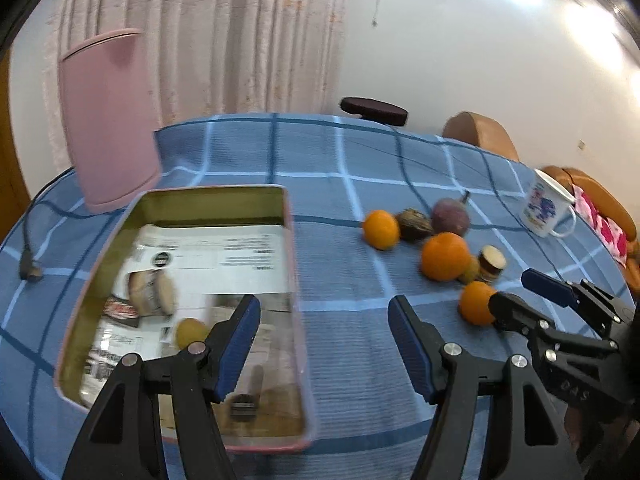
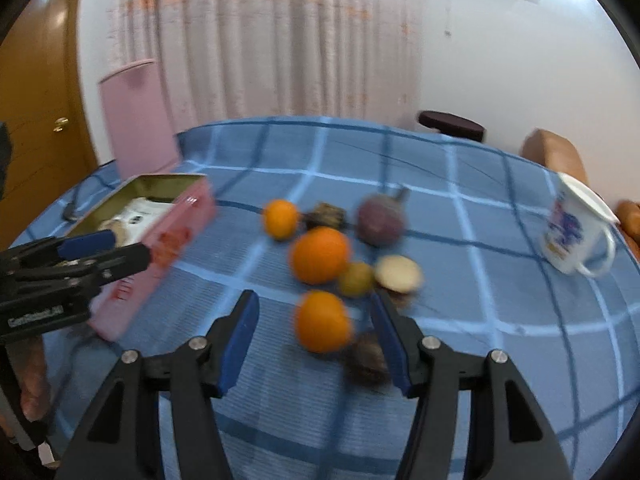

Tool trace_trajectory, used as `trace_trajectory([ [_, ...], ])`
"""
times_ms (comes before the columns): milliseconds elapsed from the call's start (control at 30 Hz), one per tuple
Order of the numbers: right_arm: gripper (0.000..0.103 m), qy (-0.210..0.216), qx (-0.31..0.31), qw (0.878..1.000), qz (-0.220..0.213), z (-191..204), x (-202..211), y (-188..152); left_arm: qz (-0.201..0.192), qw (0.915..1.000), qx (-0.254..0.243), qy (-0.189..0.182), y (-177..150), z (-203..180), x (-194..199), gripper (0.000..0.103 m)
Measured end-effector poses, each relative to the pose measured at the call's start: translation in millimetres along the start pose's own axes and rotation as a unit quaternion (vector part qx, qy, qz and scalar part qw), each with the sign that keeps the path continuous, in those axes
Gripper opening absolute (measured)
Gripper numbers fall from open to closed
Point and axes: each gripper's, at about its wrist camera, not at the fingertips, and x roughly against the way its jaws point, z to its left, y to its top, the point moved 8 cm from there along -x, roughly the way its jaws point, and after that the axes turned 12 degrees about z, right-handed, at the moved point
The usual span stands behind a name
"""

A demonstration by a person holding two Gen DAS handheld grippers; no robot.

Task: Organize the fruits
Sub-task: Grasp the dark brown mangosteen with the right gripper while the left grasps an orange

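A pink tin box [image 1: 298, 320] lined with printed paper lies open on the left of the table; it also shows in the right wrist view [image 2: 160, 248]. A small yellow fruit [image 1: 190, 332] lies inside it. My left gripper [image 1: 324, 344] is open and empty over the box's right wall. Loose fruit lies to the right: three oranges [image 2: 320, 256], a purple passion fruit [image 2: 378, 220], dark fruits and a cut half [image 2: 400, 274]. My right gripper [image 2: 316, 336] is open, its fingers either side of the nearest orange [image 2: 322, 322], which also shows in the left wrist view [image 1: 476, 302].
The table has a blue checked cloth [image 1: 340, 360]. The pink box lid [image 1: 108, 120] leans upright behind the box. A white printed mug [image 2: 576, 232] stands at the right. A black cable [image 1: 28, 240] lies at the left edge. Chairs stand beyond the table.
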Motion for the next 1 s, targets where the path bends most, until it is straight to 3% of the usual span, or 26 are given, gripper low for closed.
trace_trajectory([
  [133,0.061,-0.01,-0.026,1.0,0.012,-27,-2,-4,0.002,0.9997,-0.023,0.012,0,-20,-7,0.078],
  [333,0.061,0.007,-0.028,0.999,0.046,-32,-12,-16,0.004,0.9994,-0.029,0.018,5,-31,-12,0.078],
  [500,0.058,0.014,-0.028,0.998,0.061,-29,-16,-20,-0.024,0.9985,-0.03,0.039,10,-32,-1,0.078],
  [600,0.057,0.026,-0.03,0.997,0.071,-29,-19,-23,-0.031,0.9987,-0.036,0.017,13,-41,6,0.078],
  [767,0.051,0.05,-0.036,0.995,0.084,-29,-23,-25,0.003,0.9976,-0.061,-0.032,8,-71,-9,0.078],
  [1000,0.04,0.07,-0.048,0.993,0.081,-32,-21,-25,0.033,0.9964,-0.065,-0.044,1,-84,-29,0.078],
])
